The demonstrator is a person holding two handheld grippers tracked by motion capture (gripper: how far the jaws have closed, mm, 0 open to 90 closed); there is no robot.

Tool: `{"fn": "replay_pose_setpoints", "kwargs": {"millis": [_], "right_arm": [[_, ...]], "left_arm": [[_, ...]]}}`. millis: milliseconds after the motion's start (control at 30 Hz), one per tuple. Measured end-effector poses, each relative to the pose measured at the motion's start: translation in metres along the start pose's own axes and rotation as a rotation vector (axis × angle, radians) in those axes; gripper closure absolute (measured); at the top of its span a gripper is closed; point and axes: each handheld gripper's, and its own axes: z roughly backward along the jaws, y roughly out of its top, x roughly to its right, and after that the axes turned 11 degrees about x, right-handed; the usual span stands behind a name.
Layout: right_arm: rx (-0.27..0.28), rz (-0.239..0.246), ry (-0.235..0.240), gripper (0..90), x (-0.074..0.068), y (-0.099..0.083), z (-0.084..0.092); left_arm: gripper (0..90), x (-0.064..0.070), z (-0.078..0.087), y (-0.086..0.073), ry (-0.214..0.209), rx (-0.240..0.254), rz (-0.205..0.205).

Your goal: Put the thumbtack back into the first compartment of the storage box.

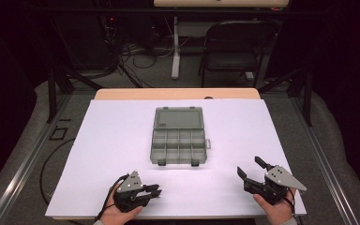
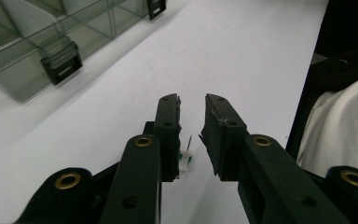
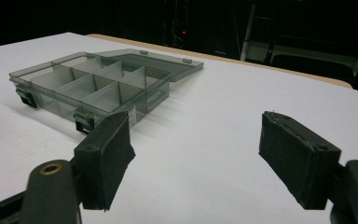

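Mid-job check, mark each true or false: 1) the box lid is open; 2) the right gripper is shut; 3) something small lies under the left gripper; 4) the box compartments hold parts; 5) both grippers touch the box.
1) True: the box lies with its lid folded back flat.
2) False: the right gripper is wide open.
3) True: a small white and green item lies on the table under the left gripper.
4) False: the compartments look empty.
5) False: both are apart from it, nearer the person.

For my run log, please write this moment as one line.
organizer box: open, empty | left gripper: nearly shut | right gripper: open
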Motion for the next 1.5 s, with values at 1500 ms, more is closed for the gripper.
{"fn": "replay_pose_setpoints", "kwargs": {"millis": [1500], "right_arm": [[0.006,-0.02,-0.01,24.4,0.005,0.0,0.002]], "left_arm": [[90.0,-0.017,0.002,-0.003,0.005,0.007,0.127]]}}
